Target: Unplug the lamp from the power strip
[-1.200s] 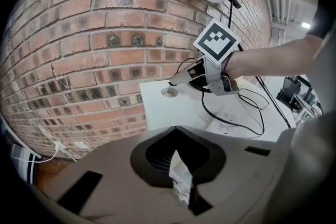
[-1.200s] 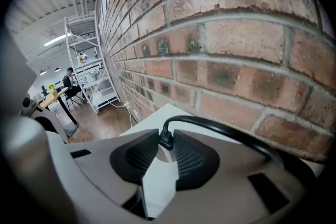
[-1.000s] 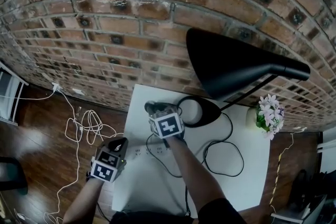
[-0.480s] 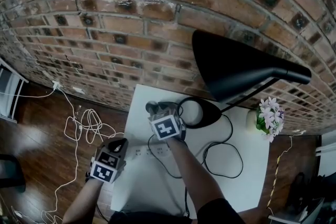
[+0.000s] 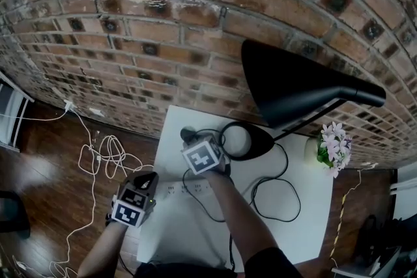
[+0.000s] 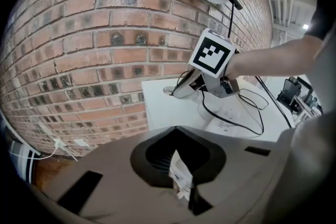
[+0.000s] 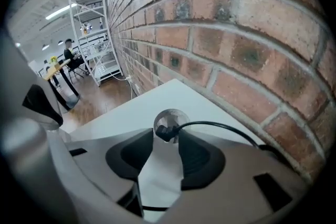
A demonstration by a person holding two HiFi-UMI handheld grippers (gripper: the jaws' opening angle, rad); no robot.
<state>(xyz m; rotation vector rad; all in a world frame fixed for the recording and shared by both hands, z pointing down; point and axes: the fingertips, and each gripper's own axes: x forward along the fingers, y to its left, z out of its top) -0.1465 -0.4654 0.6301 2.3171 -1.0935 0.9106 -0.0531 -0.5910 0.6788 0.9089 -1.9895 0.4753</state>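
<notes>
Right gripper [image 7: 168, 144] stands wide after its jaws have just been opening, and the lamp's black plug [image 7: 166, 132] lies loose between the tips with neither pad pressing on it.

Brick wall [image 5: 163, 29] runs along the table's [image 5: 287, 224] back edge, leaving little room behind the plug, which rests on a round disc [image 7: 171, 118] near the back-left corner. Lamp [image 5: 293, 84] stands toward the right. Bare tabletop lies in front of the white power strip [image 5: 190, 189], apart from the plug. Left gripper [image 5: 147, 179], jaws together, hangs at the table's left edge above the wooden floor [image 5: 52, 166].
</notes>
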